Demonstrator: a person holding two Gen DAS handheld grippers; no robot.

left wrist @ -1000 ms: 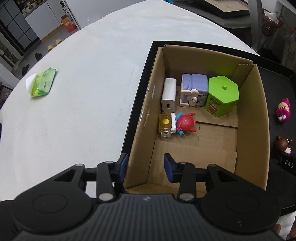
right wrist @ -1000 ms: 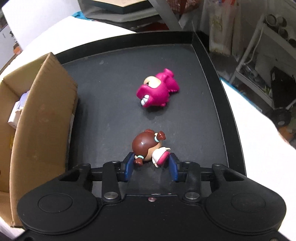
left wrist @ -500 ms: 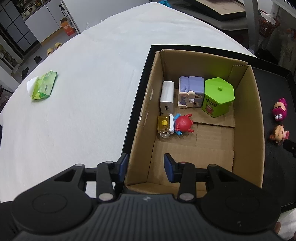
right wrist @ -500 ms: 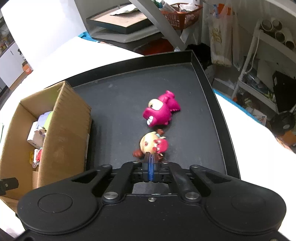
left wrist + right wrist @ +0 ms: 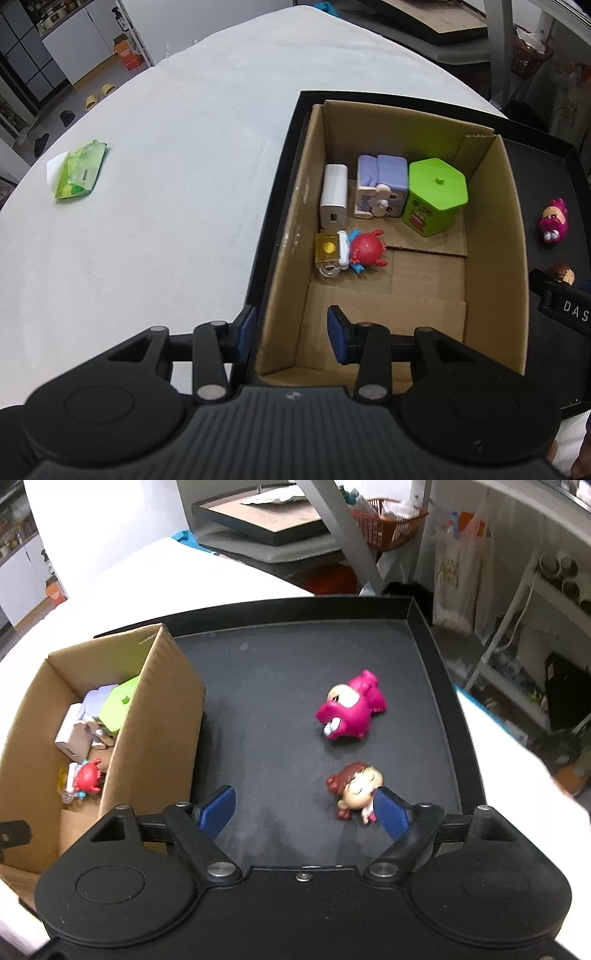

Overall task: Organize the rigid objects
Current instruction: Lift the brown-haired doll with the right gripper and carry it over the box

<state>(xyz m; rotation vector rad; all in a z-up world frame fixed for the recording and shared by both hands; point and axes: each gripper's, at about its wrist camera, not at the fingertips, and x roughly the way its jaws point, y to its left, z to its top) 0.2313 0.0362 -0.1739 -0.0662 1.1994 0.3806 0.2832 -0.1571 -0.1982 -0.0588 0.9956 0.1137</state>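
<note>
The right gripper (image 5: 304, 810) is wide open and holds nothing; the small brown-haired doll figure (image 5: 354, 790) lies on the black tray (image 5: 280, 672), touching its right finger. The left gripper (image 5: 291, 334) is open and empty too, straddling the near wall of the brown cardboard box (image 5: 495, 236). The pink monster toy (image 5: 351, 710) lies just past the doll.

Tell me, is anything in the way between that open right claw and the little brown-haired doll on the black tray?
Nothing visible. The right gripper is open just above the brown-haired doll, which lies beside its right finger on the bare black tray. The pink figure lies farther away, and the cardboard box is off to the left.
</note>
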